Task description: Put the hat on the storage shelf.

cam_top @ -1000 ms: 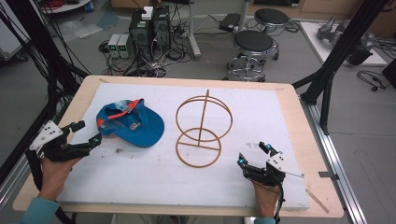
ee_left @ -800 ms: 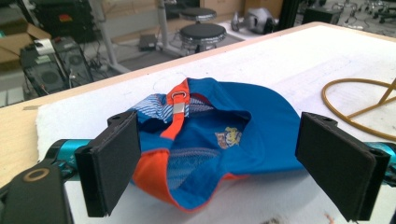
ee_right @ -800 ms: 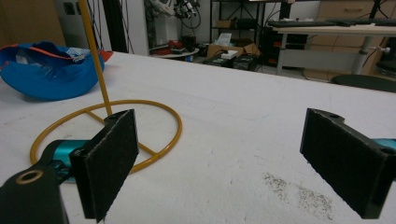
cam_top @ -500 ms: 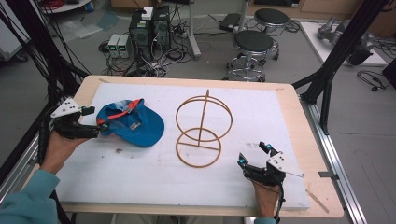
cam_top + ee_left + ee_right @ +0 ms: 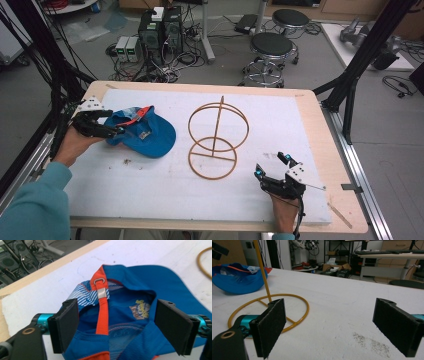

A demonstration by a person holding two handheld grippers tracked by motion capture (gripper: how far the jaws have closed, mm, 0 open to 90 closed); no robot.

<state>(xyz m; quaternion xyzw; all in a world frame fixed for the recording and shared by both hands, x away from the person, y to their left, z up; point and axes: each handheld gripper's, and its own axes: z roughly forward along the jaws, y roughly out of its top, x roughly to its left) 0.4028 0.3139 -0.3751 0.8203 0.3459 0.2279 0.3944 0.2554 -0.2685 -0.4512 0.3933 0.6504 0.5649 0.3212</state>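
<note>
A blue cap (image 5: 145, 132) with an orange strap lies upside down at the left of the white mat. My left gripper (image 5: 111, 127) is at its rear edge, open. In the left gripper view the two jaws straddle the cap's (image 5: 130, 312) open back, the orange strap (image 5: 103, 307) running between them, and nothing is clamped. A yellow wire stand (image 5: 216, 140) of two rings on a post stands at the mat's middle. My right gripper (image 5: 272, 166) rests open near the front right, with the stand's base ring (image 5: 265, 312) just ahead of its left jaw and the cap (image 5: 237, 277) farther off.
The white mat (image 5: 300, 125) covers a wooden table (image 5: 320, 115). Dark crumbs (image 5: 372, 343) speckle the mat ahead of the right gripper. Black frame posts (image 5: 360, 60) rise at the table's right and left. Stools and computer gear stand on the floor beyond.
My left gripper has moved from the table's front left up and rightward to the cap's rear edge, its jaws now around the cap's back. The right gripper has stayed put.
</note>
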